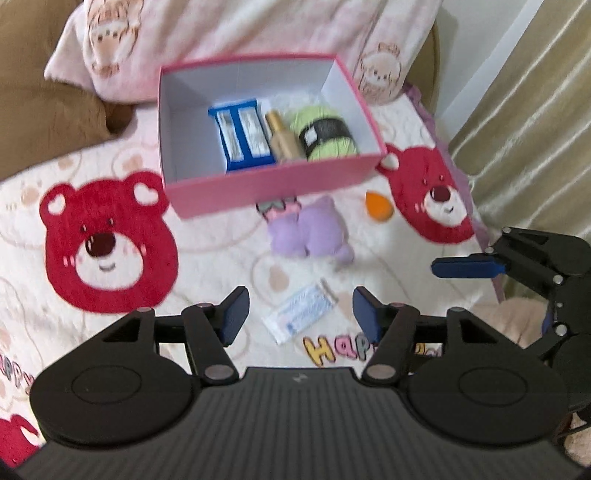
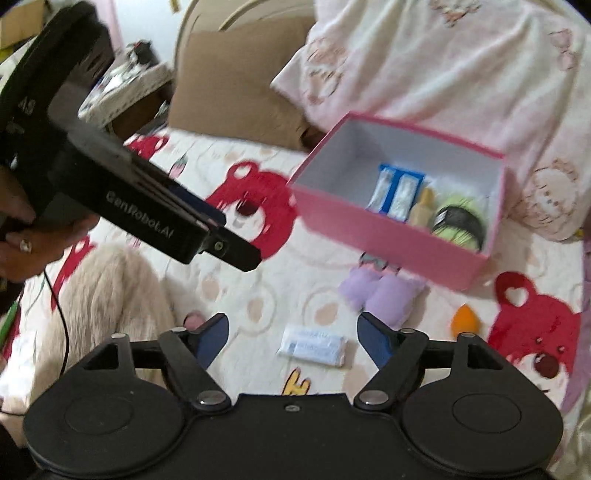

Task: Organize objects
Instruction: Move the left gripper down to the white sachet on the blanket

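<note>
A pink box (image 1: pixel 258 188) stands on the bear-print blanket and holds a blue pack (image 1: pixel 242 134), a gold bottle (image 1: pixel 282 138) and a green yarn ball (image 1: pixel 327 134). In front of it lie a purple plush (image 1: pixel 310 232), an orange sponge (image 1: pixel 377 204) and a white packet (image 1: pixel 301 312). My left gripper (image 1: pixel 300 299) hovers open above the packet with nothing between its fingers. My right gripper (image 2: pixel 292 321) is open too and empty, above the same packet (image 2: pixel 314 347), with the box (image 2: pixel 388 243) farther off to the right.
Pink-white pillows (image 1: pixel 229 33) lie behind the box beside a brown cushion (image 2: pixel 236 85). A curtain (image 1: pixel 535 129) hangs at the bed's right edge. A fluffy beige fabric (image 2: pixel 107 295) lies at the near left. A hand (image 2: pixel 33 251) holds the left tool.
</note>
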`<state>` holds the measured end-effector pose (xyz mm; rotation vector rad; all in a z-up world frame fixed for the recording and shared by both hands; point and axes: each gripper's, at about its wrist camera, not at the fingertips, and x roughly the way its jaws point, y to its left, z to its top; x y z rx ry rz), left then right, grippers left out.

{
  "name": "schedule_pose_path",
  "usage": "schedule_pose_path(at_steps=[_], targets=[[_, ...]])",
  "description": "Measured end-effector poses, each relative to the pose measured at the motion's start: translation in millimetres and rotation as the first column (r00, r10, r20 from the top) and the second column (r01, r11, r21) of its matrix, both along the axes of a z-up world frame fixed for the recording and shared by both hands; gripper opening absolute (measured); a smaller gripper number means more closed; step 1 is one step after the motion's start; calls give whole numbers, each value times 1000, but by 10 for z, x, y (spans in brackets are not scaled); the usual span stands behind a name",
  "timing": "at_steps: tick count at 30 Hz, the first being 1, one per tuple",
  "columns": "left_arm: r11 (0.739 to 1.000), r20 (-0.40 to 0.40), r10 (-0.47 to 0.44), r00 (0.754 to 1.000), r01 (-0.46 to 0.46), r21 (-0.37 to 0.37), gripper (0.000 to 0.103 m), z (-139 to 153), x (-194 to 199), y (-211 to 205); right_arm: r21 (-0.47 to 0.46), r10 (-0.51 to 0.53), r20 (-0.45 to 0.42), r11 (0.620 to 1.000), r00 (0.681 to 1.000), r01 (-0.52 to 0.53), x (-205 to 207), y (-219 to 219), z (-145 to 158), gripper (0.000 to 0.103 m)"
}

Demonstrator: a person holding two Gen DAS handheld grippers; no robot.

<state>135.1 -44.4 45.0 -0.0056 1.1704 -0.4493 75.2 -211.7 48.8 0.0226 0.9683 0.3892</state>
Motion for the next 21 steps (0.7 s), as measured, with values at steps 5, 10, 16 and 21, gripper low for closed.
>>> schedule_pose_path(at_steps=[5,10,16,21], targets=[[999,30,-40,999,39,30,66,-261,-160,-38,-15,61,-55,998,997,-62,21,159,-406,82],[999,-12,-36,999,36,19,67,-565,-159,-83,-38,97,-81,994,992,-100,97,253,-736,82],[1000,-84,-5,996,3,-27,68,-992,-56,-144,-3,73,-66,997,995,-74,192,240,-1105,82],[997,-88,56,994,-60,-40,68,-1282,50,-163,-64,31,-84,997,996,-36,266,261,-1308,82]])
